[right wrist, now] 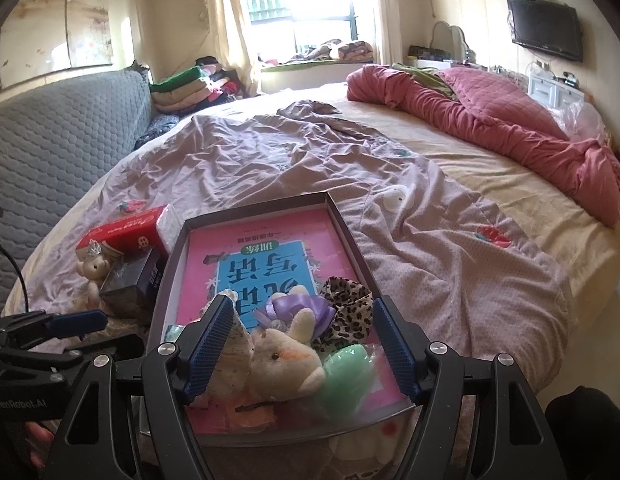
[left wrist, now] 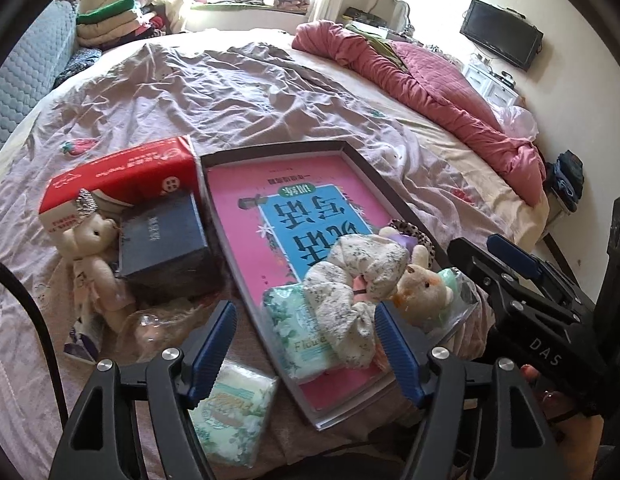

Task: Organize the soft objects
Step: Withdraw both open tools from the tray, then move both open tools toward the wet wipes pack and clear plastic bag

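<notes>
Tray crowded with plush toy and scrunchie, red box beside, both grippers open, empty

Bright window (curtained), wall television, grey headboard.

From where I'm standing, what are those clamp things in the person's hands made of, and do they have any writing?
Both are black angular frames with silver bolts and two fingers faced in ribbed blue pads. The left gripper has a black cable trailing beside it and "GenRobot.AI" printed on its body. The right gripper bears the letters "DAS".
</notes>
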Available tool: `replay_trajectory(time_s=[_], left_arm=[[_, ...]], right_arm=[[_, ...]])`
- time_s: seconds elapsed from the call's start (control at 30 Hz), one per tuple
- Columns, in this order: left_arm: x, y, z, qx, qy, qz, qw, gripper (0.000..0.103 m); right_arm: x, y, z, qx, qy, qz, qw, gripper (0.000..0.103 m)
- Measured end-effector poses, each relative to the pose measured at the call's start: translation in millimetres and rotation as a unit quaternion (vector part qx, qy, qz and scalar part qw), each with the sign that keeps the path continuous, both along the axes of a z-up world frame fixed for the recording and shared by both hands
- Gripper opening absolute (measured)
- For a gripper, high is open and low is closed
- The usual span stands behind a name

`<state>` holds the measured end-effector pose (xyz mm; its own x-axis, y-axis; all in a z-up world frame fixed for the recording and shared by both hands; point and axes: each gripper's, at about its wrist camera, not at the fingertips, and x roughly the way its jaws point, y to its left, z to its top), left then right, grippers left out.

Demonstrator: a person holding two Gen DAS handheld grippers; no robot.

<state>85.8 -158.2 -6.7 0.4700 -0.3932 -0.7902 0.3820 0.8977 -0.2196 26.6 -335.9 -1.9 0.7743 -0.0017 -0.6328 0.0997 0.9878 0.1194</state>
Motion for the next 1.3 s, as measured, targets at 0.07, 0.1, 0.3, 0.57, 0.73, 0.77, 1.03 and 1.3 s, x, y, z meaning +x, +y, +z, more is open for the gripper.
replay_trajectory(time_s=[0.07, 0.1, 0.3, 0.57, 0.73, 0.77, 1.03, 1.3], left_arm=[[0, 4, 2, 0.001, -0.002, 0.004, 1.0, 0.071], [0, 6, 3, 0.001, -0.004, 0.006, 1.0, 0.071], [-2, 26, 10, -0.014, -0.008, 0.022, 0.9996, 0.071], [-2, 50, 23, -0.018, -0.015, 0.045, 0.9987, 0.071], [-5, 62, 31, -0.02, -0.023, 0.053, 0.9981, 0.072], [-5, 63, 31, -0.019, -0.023, 0.054, 0.9981, 0.072], [-11, 80, 43, -0.023, -0.034, 0.065, 0.9971, 0.076], [-12, 114, 55, -0.021, -0.041, 0.098, 0.9942, 0.077]], right_arm=[[-1, 1, 1, -0.001, -0.001, -0.001, 1.0, 0.074], [-1, 2, 2, -0.002, -0.002, 0.0, 1.0, 0.074], [-3, 11, 11, -0.008, -0.01, 0.006, 1.0, 0.074], [-4, 27, 23, -0.012, -0.018, 0.023, 1.0, 0.074], [-7, 38, 32, -0.017, -0.026, 0.033, 0.999, 0.074], [-7, 40, 33, -0.018, -0.026, 0.035, 0.999, 0.074], [-10, 57, 44, -0.022, -0.033, 0.052, 0.998, 0.074], [-11, 81, 54, -0.028, -0.041, 0.08, 0.996, 0.074]])
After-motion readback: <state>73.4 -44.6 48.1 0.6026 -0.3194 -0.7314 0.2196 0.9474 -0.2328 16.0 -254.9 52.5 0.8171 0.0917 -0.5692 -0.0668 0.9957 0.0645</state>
